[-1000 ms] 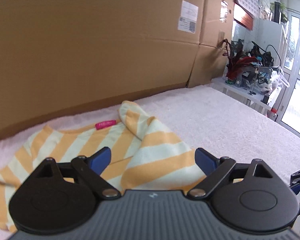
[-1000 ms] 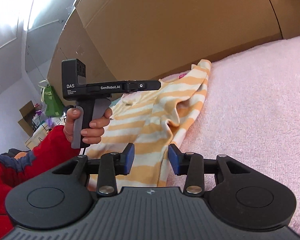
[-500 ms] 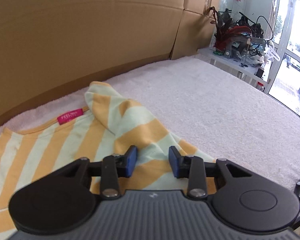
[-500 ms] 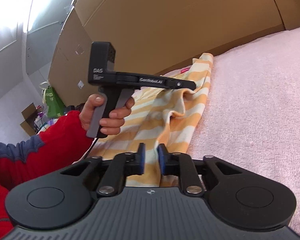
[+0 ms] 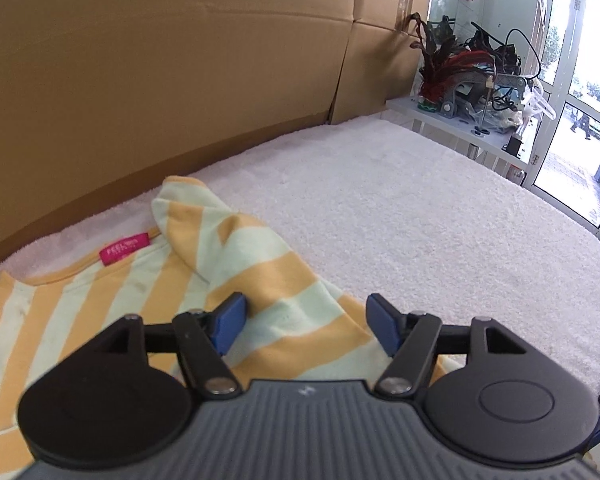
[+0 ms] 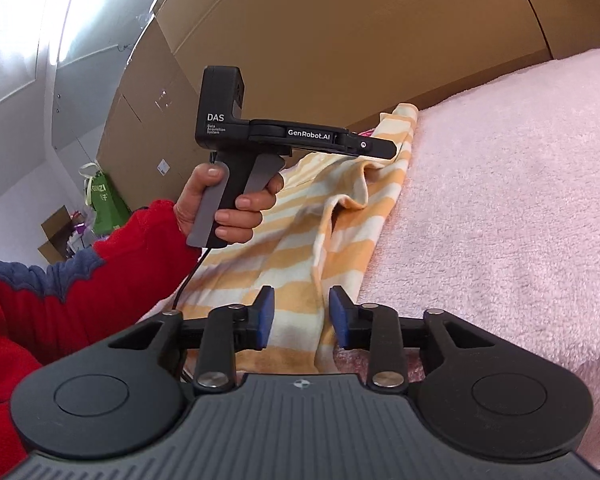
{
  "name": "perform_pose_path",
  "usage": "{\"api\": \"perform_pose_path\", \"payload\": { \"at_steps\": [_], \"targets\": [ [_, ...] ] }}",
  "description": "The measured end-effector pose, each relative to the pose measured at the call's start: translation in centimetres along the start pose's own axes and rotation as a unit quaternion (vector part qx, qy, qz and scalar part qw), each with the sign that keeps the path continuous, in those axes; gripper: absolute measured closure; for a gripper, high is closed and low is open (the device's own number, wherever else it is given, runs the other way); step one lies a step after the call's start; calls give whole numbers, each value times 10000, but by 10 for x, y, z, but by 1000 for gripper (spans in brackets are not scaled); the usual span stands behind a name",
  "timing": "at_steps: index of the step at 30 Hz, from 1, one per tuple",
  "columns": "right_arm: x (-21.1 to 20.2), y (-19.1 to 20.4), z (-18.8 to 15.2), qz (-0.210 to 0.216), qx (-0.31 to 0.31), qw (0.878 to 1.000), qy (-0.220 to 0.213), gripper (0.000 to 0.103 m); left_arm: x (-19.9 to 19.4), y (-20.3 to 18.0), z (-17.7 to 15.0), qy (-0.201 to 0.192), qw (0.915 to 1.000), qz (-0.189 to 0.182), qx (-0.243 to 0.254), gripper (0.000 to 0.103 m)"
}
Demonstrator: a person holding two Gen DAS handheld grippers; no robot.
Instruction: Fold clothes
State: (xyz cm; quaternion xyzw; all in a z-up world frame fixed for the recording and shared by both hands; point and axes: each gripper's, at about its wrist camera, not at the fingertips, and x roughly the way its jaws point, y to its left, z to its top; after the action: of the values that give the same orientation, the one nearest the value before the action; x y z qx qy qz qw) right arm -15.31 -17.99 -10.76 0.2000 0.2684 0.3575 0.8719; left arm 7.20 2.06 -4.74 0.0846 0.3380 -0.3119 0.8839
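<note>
I hold my left gripper (image 5: 304, 320) tipped down over the striped shirt (image 5: 260, 280), and its jaws are opening, with a fold of the shirt lying between them but not pinched. From my right side I can see my left hand (image 6: 224, 208) wrapped around the grey handle, thumb on one side and fingers curled on the other, with my red sleeve (image 6: 80, 272) reaching in from the left. My right gripper (image 6: 301, 312) points almost flat along the surface, and its jaws are opening too. The near edge of the shirt sits between its blue pads, but they do not press on it. The shirt is orange and pale white in stripes. It lies on the fluffy pink surface (image 6: 500, 220), close to the big brown cardboard wall (image 5: 160, 80). Its long way runs from my right gripper away toward the cardboard. The neck, with a small pink tag (image 5: 126, 249), is at the far end near the cardboard. One side of the shirt is folded over onto the middle, making a soft bumpy ridge.
</note>
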Motion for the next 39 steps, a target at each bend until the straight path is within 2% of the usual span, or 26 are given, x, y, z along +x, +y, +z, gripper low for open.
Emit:
{"api": "perform_pose_path", "payload": {
  "at_steps": [1, 2, 4, 6, 9, 12, 14, 15, 17, 20, 21, 22, 23, 25, 27, 28, 29, 31, 33, 35, 36, 38, 39],
  "targets": [
    [1, 1, 1, -73, -44, 10000, 39, 88, 2, 0, 0, 17, 10000, 23, -8, 31],
    [0, 2, 1, -56, -53, 9999, 67, 101, 3, -1, 0, 27, 10000, 53, -19, 31],
    [-3, 5, 2, 28, -50, 9999, 109, 101, 5, -1, 1, 43, 9999, 112, -35, 31],
    [-15, 8, 6, 658, 185, 9977, -4, 101, 3, -4, 1, 15, 9999, 147, 18, 31],
    [-19, 7, -4, 382, 275, 9987, 190, 101, -4, -6, 0, -103, 9999, 86, 27, 30],
    [-19, 0, -20, 40, 476, 9976, 507, 100, -1, -13, -6, -84, 9996, 172, 189, 17],
    [-17, -9, -36, -78, 793, 9940, 743, 92, 2, -17, -9, -41, 9993, 234, 304, 16],
    [-19, -10, -44, -91, 918, 9930, 731, 74, 4, -19, -11, -22, 9991, 256, 349, 16],
    [-21, -6, -53, -155, 846, 9943, 638, 53, 6, -18, -11, -15, 9991, 257, 335, 16],
    [-13, -1, -61, -402, 572, 9958, 589, 57, 7, -16, -10, -19, 9994, 234, 270, 15],
    [-7, -4, -61, -435, 614, 9949, 679, 62, 6, -15, -10, -24, 9994, 228, 251, 15],
    [-3, -7, -62, -458, 651, 9939, 761, 70, 4, -15, -10, -59, 9994, 237, 247, 16],
    [-3, -8, -61, -427, 660, 9937, 793, 96, 1, -14, -9, -96, 9993, 253, 242, 16],
    [-9, -9, -59, -262, 649, 9942, 817, 95, -12, -12, -10, -237, 9990, 333, 195, 17],
    [-16, -10, -58, -524, 585, 9932, 859, 93, -24, -10, -13, -365, 9985, 379, 174, 13],
    [-20, -10, -56, -624, 530, 9926, 892, 88, -28, -10, -16, -400, 9982, 409, 185, 10],
    [-23, -7, -49, -551, 347, 9929, 995, 84, -26, -11, -20, -321, 9981, 475, 223, 10],
    [-31, -2, -35, -405, -20, 9920, 1198, 85, -19, -15, -29, -103, 9979, 518, 375, 12],
    [-40, 4, -19, -244, -373, 9903, 1318, 86, -23, -21, -38, -239, 9962, 638, 534, 13],
    [-53, 7, 22, -50, -384, 9987, 329, 84, -35, -23, -39, -342, 9972, 519, 406, 14],
    [-51, 3, 43, -53, -238, 9996, -126, 76, -42, -25, -40, -433, 9974, 464, 340, 13],
    [-33, -7, 81, -202, -63, 9984, -519, 71, -54, -35, -42, -674, 9964, 376, 363, 9],
    [-14, -10, 97, -385, -160, 9978, -514, 71, -56, -41, -43, -683, 9965, 307, 359, 5]
  ]
}}
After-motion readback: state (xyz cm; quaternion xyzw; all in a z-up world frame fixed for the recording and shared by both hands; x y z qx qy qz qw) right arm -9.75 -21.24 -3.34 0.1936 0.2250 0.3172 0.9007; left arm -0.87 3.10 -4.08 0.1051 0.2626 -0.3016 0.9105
